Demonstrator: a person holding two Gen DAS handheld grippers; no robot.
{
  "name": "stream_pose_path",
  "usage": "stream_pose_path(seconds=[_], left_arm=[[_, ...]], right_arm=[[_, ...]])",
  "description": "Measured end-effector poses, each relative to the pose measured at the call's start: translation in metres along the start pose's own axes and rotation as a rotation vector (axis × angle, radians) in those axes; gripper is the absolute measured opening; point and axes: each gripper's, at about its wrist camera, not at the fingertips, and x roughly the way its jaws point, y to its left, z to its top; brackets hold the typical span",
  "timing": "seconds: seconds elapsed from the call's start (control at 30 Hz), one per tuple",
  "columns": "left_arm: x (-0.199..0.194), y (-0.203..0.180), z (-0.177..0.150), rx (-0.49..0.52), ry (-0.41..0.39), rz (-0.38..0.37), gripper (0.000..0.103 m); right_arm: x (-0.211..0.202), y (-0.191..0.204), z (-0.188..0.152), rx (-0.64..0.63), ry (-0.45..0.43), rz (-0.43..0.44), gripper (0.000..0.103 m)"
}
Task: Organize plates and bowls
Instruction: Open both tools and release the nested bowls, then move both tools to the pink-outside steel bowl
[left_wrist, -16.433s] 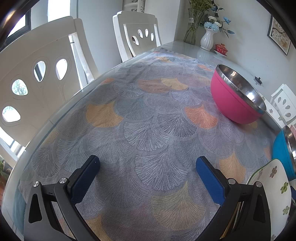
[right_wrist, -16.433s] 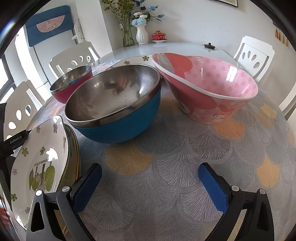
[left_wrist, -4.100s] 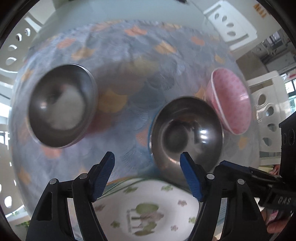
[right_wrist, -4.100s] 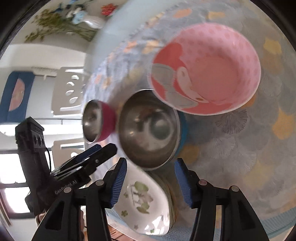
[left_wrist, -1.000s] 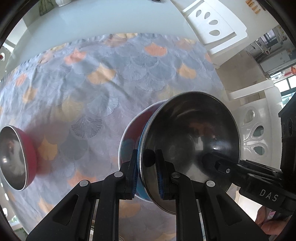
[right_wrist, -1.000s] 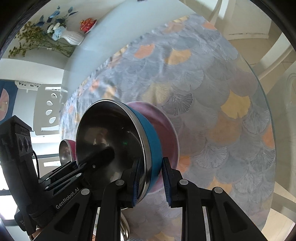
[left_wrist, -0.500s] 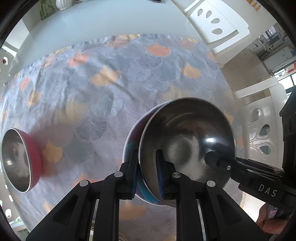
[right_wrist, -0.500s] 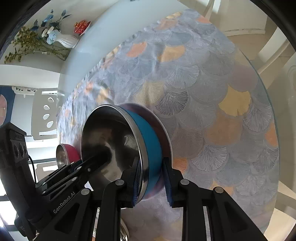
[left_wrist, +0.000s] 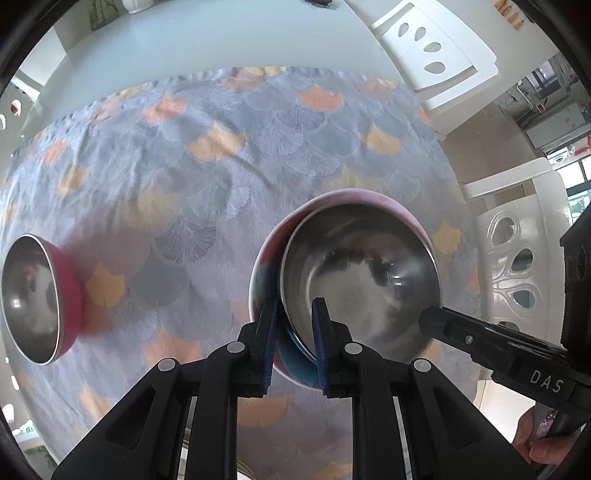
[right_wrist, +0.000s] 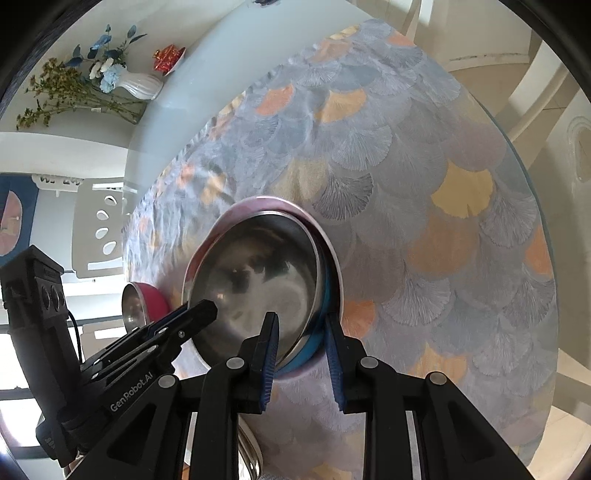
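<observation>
On the tablecloth (left_wrist: 229, 155): blue steel bowl (left_wrist: 354, 273) nested inside pink bowl (left_wrist: 262, 266).
Left gripper (left_wrist: 293, 343): pinching the blue bowl's near rim.
Right gripper (right_wrist: 301, 350): clamped across the opposite rim.
Left view only: red steel bowl (left_wrist: 37, 302) well apart at left; a hand (left_wrist: 543, 439) at lower right.
Right view only: white vase (right_wrist: 140, 85) of flowers at the table's far end.

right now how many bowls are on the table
3: a blue steel bowl nested in the pink bowl near the table edge, and a red bowl off to the side. More may be hidden.
</observation>
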Motion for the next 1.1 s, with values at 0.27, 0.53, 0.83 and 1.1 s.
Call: stream_pose_path(seconds=[0.27,0.53,0.83,1.1], left_arm=[[-0.018,0.002,-0.019,-0.022,-0.020,-0.031,0.016],[-0.044,0.043,-0.035,-0.087,-0.032,0.023,0.028],[-0.086,0.134,-0.045,-0.180,-0.079,0.043,0.060],[-0.126,0.235,-0.049,-0.233,-0.148,0.096,0.066]], right_arm=[[0.002,-0.006,-0.017,-0.003,0.030,-0.013,0.027],[0.004,0.013,-0.038,-0.013,0.037,-0.033,0.027],[-0.014,0.091,-0.058,-0.082,-0.028,-0.026,0.052],[0.004,0.199,-0.062,-0.190,-0.046,0.045,0.052]])
